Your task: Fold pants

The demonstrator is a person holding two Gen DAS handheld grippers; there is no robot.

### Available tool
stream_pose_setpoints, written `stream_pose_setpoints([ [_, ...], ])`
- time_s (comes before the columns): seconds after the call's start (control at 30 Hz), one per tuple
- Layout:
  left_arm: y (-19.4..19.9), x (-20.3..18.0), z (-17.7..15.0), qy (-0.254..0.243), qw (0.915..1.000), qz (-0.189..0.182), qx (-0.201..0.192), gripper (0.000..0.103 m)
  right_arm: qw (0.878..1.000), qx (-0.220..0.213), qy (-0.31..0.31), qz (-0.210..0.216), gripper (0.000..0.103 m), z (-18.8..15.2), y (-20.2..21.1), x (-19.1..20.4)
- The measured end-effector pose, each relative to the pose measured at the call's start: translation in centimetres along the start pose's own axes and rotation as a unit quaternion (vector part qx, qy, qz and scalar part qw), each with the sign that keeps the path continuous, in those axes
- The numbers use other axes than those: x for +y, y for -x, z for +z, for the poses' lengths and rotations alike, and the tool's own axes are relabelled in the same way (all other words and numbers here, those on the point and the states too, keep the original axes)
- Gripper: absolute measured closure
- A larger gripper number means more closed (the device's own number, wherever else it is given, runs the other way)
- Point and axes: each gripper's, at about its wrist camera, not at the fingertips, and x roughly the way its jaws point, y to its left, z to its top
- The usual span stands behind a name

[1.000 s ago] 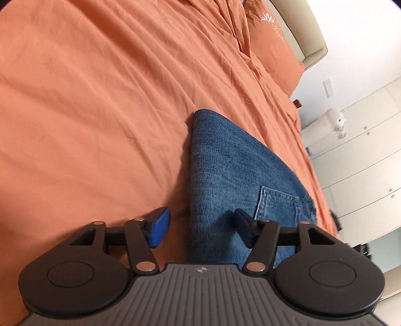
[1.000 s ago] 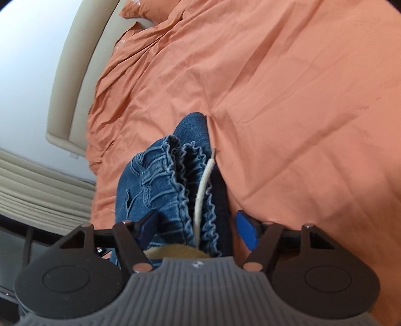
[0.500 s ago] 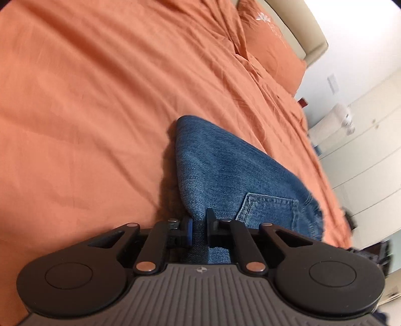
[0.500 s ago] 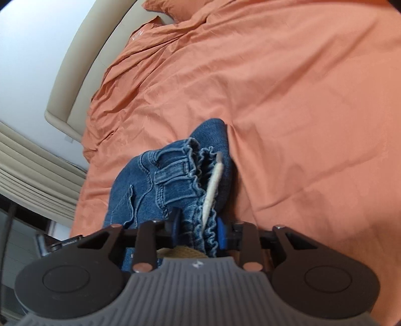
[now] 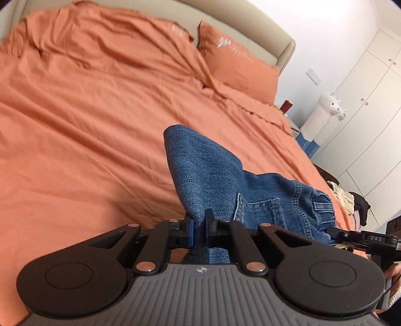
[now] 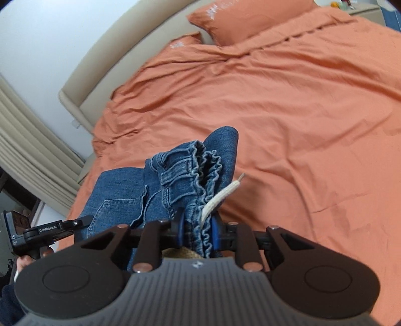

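While both tools grip denim above the bed, the left hand-held gripper [image 5: 199, 229] has its blue pads pressed almost together, pinching a thin fold of the blue jeans [image 5: 208, 175] between them. Its jaws have just been closing, and the cloth sits squarely in the narrow gap. From that pinch the denim rises as a pointed flap, then runs off to the right past a back pocket [image 5: 260, 208] toward the gathered waistband.

The right hand-held gripper [image 6: 196, 232] is clamped on the bunched, ruffled waistband [image 6: 200, 160] of the same jeans, its jaws a little further apart than the left's because of the thick gathers between them. Its jaws have just been closing too. A cream drawstring [image 6: 220, 198] comes out of the clamped bundle and sticks up to the right, its tip free in the air.

The jeans hang between the two tools, lifted off the orange bedsheet [image 5: 87, 125], which lies wrinkled beneath. In the right wrist view the left tool appears at the lower left edge; in the left wrist view the right tool shows at the right edge. Two orange pillows [image 6: 248, 20] lean against a beige headboard [image 6: 120, 57] at the far end of the bed.
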Motion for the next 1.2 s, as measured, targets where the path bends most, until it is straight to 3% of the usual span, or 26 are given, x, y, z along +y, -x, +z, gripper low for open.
stream_pose_setpoints([
  [0.27, 13.3, -2.3, 1.9, -0.034, 0.9972, 0.034, -0.057, 0.095, 0.997, -0.030, 0.040, 0.059, 0.086, -1.4, 4.9, 9.2],
  [0.5, 24.3, -3.4, 3.1, -0.073, 0.9866, 0.105, -0.102, 0.095, 0.988, -0.041, 0.060, 0.136, 0.086, -2.6, 6.0, 17.5],
  [0.63, 28.2, -2.4, 2.9, -0.084, 0.9789, 0.149, -0.112, 0.095, 0.981, -0.035, 0.071, 0.174, 0.086, -3.5, 5.0, 21.7],
  [0.77, 28.9, 1.1, 1.7, -0.074, 0.9747, 0.180, -0.110, 0.095, 0.978, -0.016, 0.067, 0.195, 0.086, -5.1, 2.0, 24.6],
  [0.93, 26.9, 7.1, 0.1, -0.041, 0.9764, 0.190, -0.094, 0.095, 0.980, 0.018, 0.073, 0.184, 0.086, -7.5, -3.3, 26.1],
  [1.2, 21.3, 17.2, -0.7, 0.014, 0.9854, 0.153, -0.073, 0.095, 0.985, 0.053, 0.080, 0.141, 0.086, -8.9, -11.8, 25.1],
])
